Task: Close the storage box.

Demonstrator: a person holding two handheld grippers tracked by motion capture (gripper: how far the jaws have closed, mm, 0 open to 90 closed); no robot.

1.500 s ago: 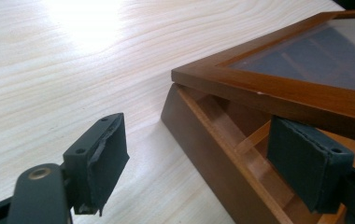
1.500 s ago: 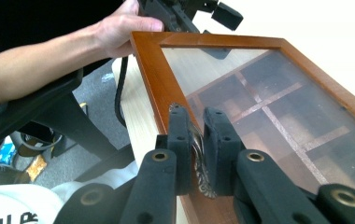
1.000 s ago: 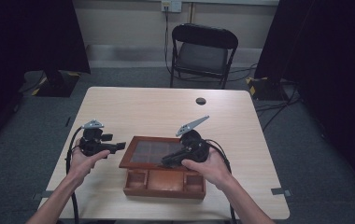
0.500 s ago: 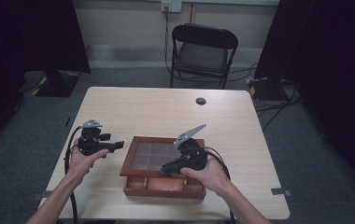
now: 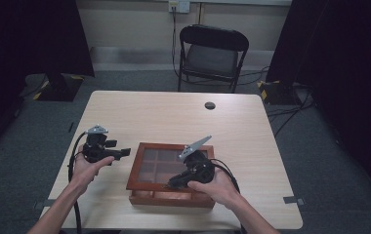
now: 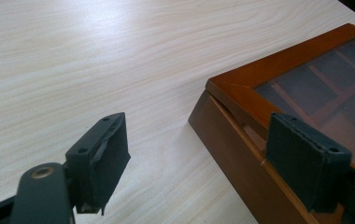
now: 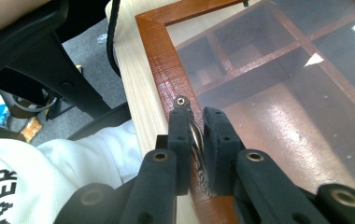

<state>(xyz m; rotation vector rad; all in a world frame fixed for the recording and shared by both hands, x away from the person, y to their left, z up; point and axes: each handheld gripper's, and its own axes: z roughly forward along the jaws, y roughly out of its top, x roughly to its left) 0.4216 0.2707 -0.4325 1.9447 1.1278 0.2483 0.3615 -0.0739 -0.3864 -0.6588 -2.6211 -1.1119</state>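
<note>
A: Starting at the nine o'clock side of the pale wood-grain table [image 5: 174, 117], what is the left gripper [image 5: 123, 155] doing?

B: It sits in the person's left hand [image 5: 88, 168] with its black jaws wide apart and nothing between them. In the left gripper view [image 6: 199, 154] one jaw hangs over bare tabletop, the other over the corner of the box.

A: And the box?

B: A shallow reddish-brown wooden box with a glass-paned lid [image 5: 169, 170], toward six o'clock on the table, just beside the left gripper's tips. Its lid stands slightly raised from the base (a dark gap shows at the corner in the left gripper view [image 6: 241, 100]). Through the glass, wooden dividers form compartments.

A: Further right?

B: The right gripper [image 5: 173, 184], in the person's right hand [image 5: 217, 187], reaches onto the lid's near frame. In the right gripper view [image 7: 195, 140] its jaws stand narrow, pinched on a small silvery metal handle [image 7: 195, 133] fixed to that frame.

A: Anything beyond?

B: A small dark round disc [image 5: 210, 105] toward twelve o'clock on the table, and a black folding chair [image 5: 212, 51] behind.
</note>
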